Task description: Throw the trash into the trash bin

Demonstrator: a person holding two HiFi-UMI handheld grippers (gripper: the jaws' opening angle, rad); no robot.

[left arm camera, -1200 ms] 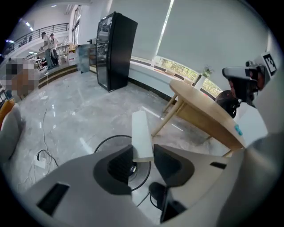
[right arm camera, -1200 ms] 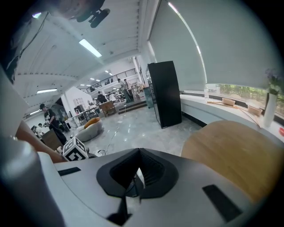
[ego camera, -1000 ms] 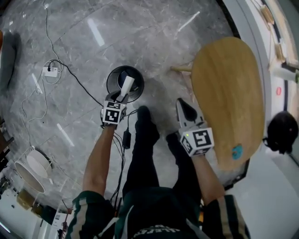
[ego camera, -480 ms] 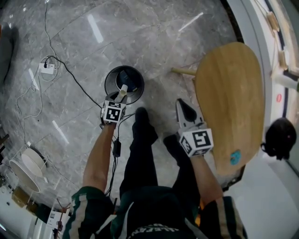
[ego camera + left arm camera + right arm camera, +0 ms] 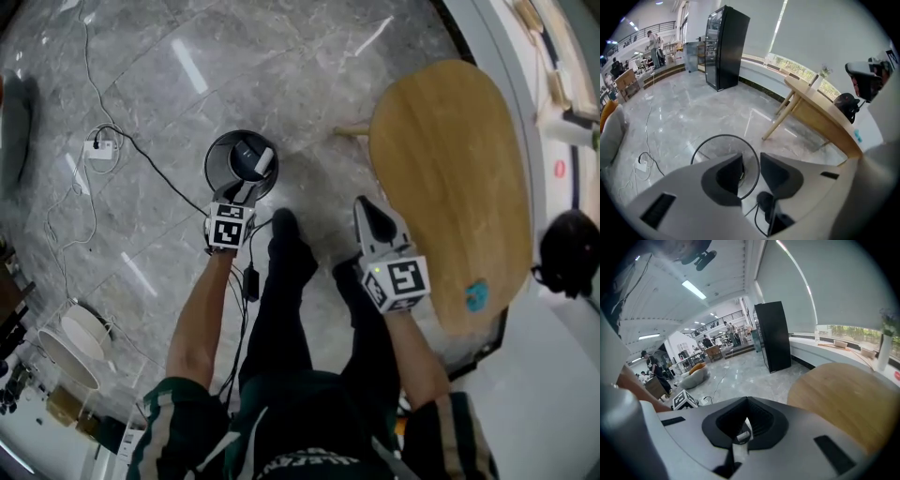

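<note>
The black round trash bin (image 5: 225,161) stands on the marble floor ahead of the person's feet, and its rim (image 5: 701,145) shows past the left jaws. A white piece of trash (image 5: 265,159) lies inside it near the right wall. My left gripper (image 5: 242,191) (image 5: 751,168) hangs just above the bin's near rim; its jaws stand apart and are closing, with nothing between them. My right gripper (image 5: 368,212) (image 5: 746,416) is beside the wooden table, jaws together, with a small white scrap (image 5: 740,436) pinched between them.
An oval wooden table (image 5: 450,178) (image 5: 820,117) (image 5: 843,399) fills the right side, with a blue spot (image 5: 476,295) near its edge. A power strip (image 5: 98,148) and cables trail over the floor at left. The person's shoes (image 5: 286,234) stand behind the bin.
The white piece was between the left jaws over the bin; now it lies inside the bin and those jaws are empty. The right gripper has stayed put.
</note>
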